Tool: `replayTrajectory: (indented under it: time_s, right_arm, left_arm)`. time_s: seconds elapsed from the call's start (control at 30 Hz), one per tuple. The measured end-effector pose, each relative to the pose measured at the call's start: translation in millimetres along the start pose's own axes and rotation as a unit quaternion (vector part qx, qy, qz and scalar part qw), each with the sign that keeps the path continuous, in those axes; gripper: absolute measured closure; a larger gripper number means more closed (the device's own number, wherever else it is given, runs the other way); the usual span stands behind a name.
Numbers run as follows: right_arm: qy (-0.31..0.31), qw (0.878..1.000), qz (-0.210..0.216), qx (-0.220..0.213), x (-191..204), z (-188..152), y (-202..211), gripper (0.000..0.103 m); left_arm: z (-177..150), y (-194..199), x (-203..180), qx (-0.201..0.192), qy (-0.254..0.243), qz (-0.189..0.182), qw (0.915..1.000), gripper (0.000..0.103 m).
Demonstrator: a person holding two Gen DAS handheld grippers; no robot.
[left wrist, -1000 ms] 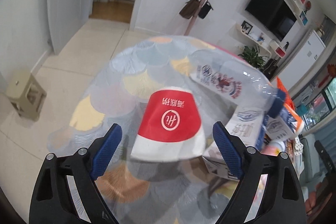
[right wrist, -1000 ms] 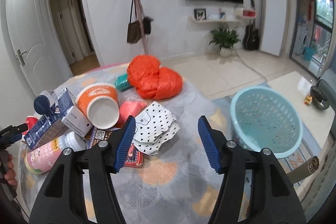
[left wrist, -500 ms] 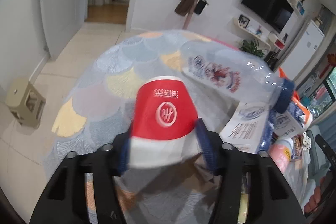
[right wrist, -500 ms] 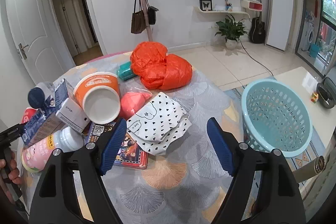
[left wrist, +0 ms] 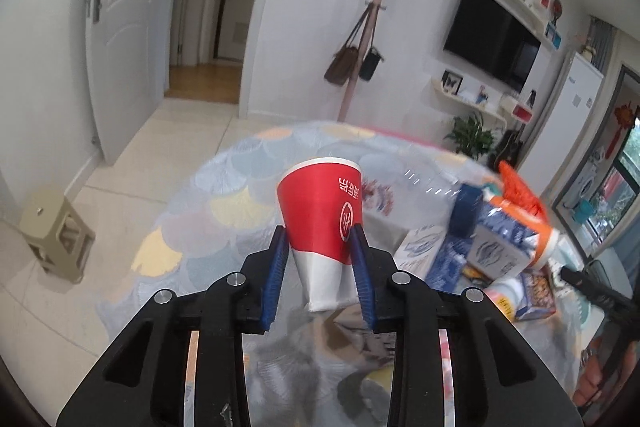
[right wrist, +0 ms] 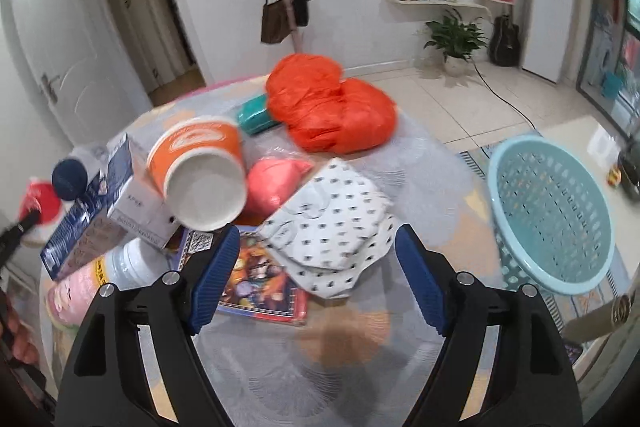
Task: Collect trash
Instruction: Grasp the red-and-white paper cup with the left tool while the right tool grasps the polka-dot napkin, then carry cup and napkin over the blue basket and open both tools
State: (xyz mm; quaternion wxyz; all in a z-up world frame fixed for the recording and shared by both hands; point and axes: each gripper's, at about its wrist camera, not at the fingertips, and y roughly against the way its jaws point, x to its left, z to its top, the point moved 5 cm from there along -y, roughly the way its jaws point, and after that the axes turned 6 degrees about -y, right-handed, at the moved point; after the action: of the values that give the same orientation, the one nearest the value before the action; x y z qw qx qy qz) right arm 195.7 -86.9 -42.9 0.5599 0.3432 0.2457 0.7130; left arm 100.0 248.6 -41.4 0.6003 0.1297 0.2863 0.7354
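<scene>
Two blue pads of the left tongs (left wrist: 318, 273) are closing on the red cup (left wrist: 323, 215), lifting it as trash. Right tongs (right wrist: 314, 269) are hanging wide over the dotted paper (right wrist: 334, 223), lower middle of the frame, holding nothing.

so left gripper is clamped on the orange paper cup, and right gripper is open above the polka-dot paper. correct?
Wrong cup. The left gripper has its jaws closing on the red and white paper cup, as the left wrist view shows. The orange paper cup lies on its side on the table in the right wrist view, untouched. The right gripper is indeed open above the white polka-dot paper.
</scene>
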Motion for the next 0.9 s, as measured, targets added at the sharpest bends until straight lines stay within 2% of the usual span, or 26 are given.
replayTrajectory:
  time_s: [0.07, 0.2, 0.3, 0.37, 0.47, 0.63, 0.9]
  right_arm:
    - [0.011, 1.0, -0.018, 0.005, 2, 1, -8, 0.027]
    - [-0.006, 0.999, -0.013, 0.042, -6, 1, -29, 0.03]
    - [-0.046, 0.998, 0.02, 0.05, -21, 2, -31, 0.05]
    - [-0.058, 0.997, 0.025, 0.05, -29, 3, -28, 0.07]
    - [-0.072, 0.995, 0.038, 0.05, -41, 1, -20, 0.082]
    - [-0.071, 0.996, 0.041, 0.016, -54, 0, 10, 0.09]
    - [-0.053, 0.997, 0.015, -0.057, -77, 13, 69, 0.091]
  left_arm:
    - [5, 10, -6, -0.016, -0.004, -0.001, 0.9999, 0.073]
    - [13, 32, -25, -0.045, -0.018, -0.015, 0.9987, 0.073]
    - [14, 43, -46, -0.053, -0.038, -0.029, 0.9975, 0.073]
    - [15, 47, -61, -0.055, -0.051, -0.039, 0.9964, 0.073]
    - [13, 55, -84, -0.064, -0.073, -0.051, 0.994, 0.073]
    - [10, 64, -125, -0.071, -0.099, -0.083, 0.989, 0.073]
    - [9, 58, -187, -0.058, -0.108, -0.168, 0.9781, 0.073]
